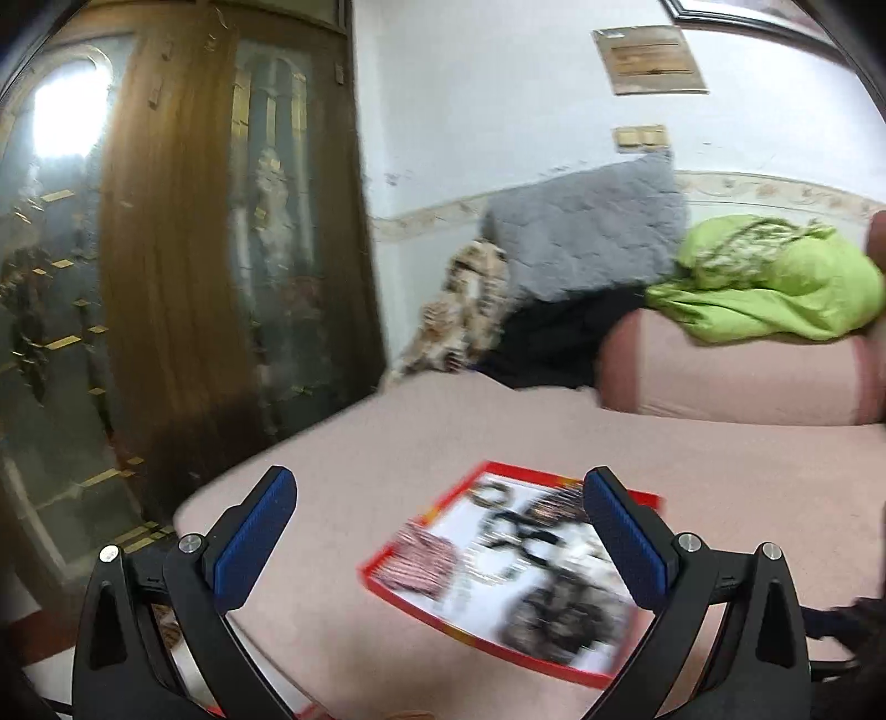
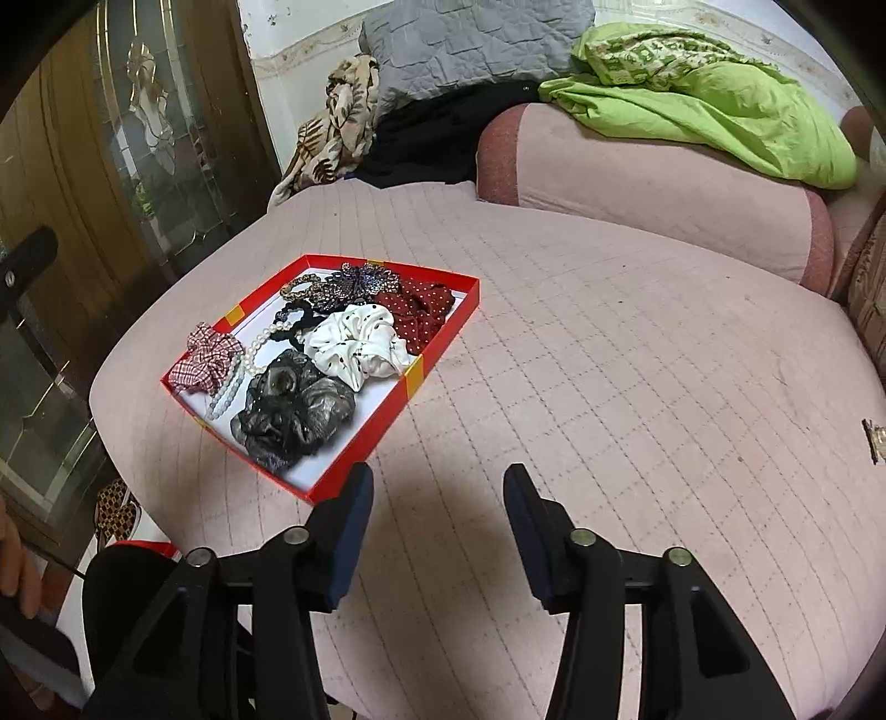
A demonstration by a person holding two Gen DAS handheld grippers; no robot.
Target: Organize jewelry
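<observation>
Black gripper arms with blue pads fill the bottom of the left wrist view. That left gripper [image 1: 440,540] has its fingers [image 1: 252,540] spread wide with nothing between the pads. Just beyond and between the fingertips, closer to the right-hand finger, lies a shallow red tray [image 1: 387,559] on a pink quilted bed [image 1: 343,443]. This view is blurred, so the tray's contents read only as dark and patterned shapes.

From the right wrist view, the right gripper [image 2: 437,531] has its fingers [image 2: 349,543] partly apart and empty, hovering over bare bed cover [image 2: 609,360]. The red tray [image 2: 387,426] sits ahead and to the left of the fingertips, its near corner just beside the left-hand finger, not touching as far as can be told.

Inside the tray, nearest the fingers, is a grey metallic scrunchie [image 2: 293,410]. Beyond it lies a white dotted scrunchie [image 2: 354,343], then a dark red dotted scrunchie [image 2: 421,315] toward the far right corner. On the left edge sits a red checked scrunchie [image 2: 207,357], with a string of pearl beads [image 2: 243,360] just beside it. A black hair tie [image 2: 293,321] and a beaded brooch-like piece [image 2: 354,285] lie at the far end.

Well beyond the fingers, a pink bolster [image 2: 637,183] carries a green cloth [image 2: 720,116], with a grey quilted pillow [image 2: 470,44] behind.
</observation>
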